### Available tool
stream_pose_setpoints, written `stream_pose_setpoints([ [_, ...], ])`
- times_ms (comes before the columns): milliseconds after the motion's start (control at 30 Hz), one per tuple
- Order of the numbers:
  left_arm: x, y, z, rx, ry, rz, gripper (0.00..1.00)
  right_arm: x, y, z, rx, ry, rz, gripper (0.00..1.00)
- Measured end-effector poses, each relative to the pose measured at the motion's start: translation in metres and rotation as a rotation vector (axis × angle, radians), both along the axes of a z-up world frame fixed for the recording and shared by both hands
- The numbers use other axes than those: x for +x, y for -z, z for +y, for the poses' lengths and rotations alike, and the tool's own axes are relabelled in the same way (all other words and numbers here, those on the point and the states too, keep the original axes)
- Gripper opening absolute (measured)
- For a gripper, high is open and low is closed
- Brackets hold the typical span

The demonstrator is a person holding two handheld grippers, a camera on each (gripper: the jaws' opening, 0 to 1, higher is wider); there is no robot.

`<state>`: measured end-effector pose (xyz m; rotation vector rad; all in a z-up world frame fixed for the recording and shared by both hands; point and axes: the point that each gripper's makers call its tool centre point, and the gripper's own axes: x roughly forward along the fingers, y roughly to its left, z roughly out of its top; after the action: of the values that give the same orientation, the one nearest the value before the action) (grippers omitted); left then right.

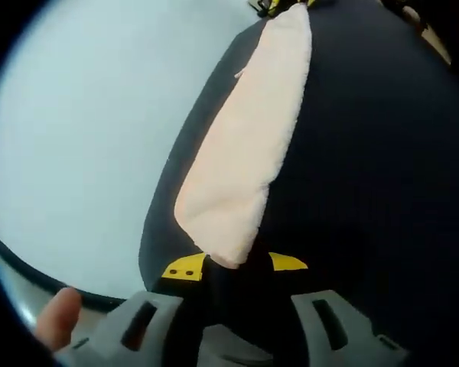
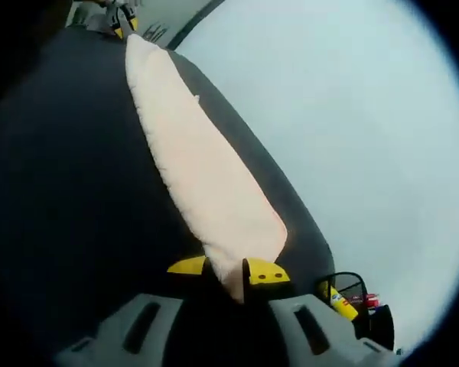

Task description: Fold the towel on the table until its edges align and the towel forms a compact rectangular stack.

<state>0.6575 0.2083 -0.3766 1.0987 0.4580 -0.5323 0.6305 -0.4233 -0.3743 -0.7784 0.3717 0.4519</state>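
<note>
1. Background: a pale, blank wall or ceiling (image 1: 84, 145) fills one side of each view; the dark, near-black matte surface (image 1: 375, 191) takes the other side; a dark wire basket holding small bottles, one of them yellow (image 2: 350, 300), sits at the far edge in the right gripper view.

2. The task's thing: the pale peach terry towel (image 1: 245, 145) is drawn out into a long, narrow band; it looks lifted above the surface, though whether its middle touches the surface I cannot tell.

3. The left tongs (image 1: 233, 264), grey with yellow tips, are clamped on the near end of the towel; a fingertip (image 1: 57, 317) shows beside the grey body.

4. The right tongs (image 2: 241, 277) are likewise closed on the other end, the cloth pinched between the yellow tips.

5. The relation that matters: the towel's long axis runs straight away from each pair of tongs toward the other pair, whose yellow tips show at the far end of the band in each view; so the two ends are held well apart and neither hand is nearer the middle.

6. Judgement: the coming fold probably calls for laying the band down and bringing one held end over onto the other, edges matched.
</note>
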Motion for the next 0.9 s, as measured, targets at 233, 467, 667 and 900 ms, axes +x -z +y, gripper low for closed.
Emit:
stream_pose_setpoints([
  [233, 0.003, -0.004, 0.014, 0.008, -0.049, -0.050, 0.22, -0.012, -0.014, -0.011, 0.129, 0.078, -0.018, 0.22],
  [467, 0.014, 0.009, 0.002, 0.070, 0.019, -0.080, 0.26, -0.011, 0.011, -0.004, -0.024, -0.017, -0.046, 0.25],
  [667, 0.018, 0.006, -0.006, 0.148, 0.078, -0.135, 0.24, 0.002, 0.014, -0.011, -0.169, -0.028, -0.087, 0.18],
  [900, 0.016, 0.014, 0.007, 0.197, 0.015, -0.105, 0.02, 0.002, 0.019, -0.012, -0.364, -0.083, -0.113, 0.02],
])
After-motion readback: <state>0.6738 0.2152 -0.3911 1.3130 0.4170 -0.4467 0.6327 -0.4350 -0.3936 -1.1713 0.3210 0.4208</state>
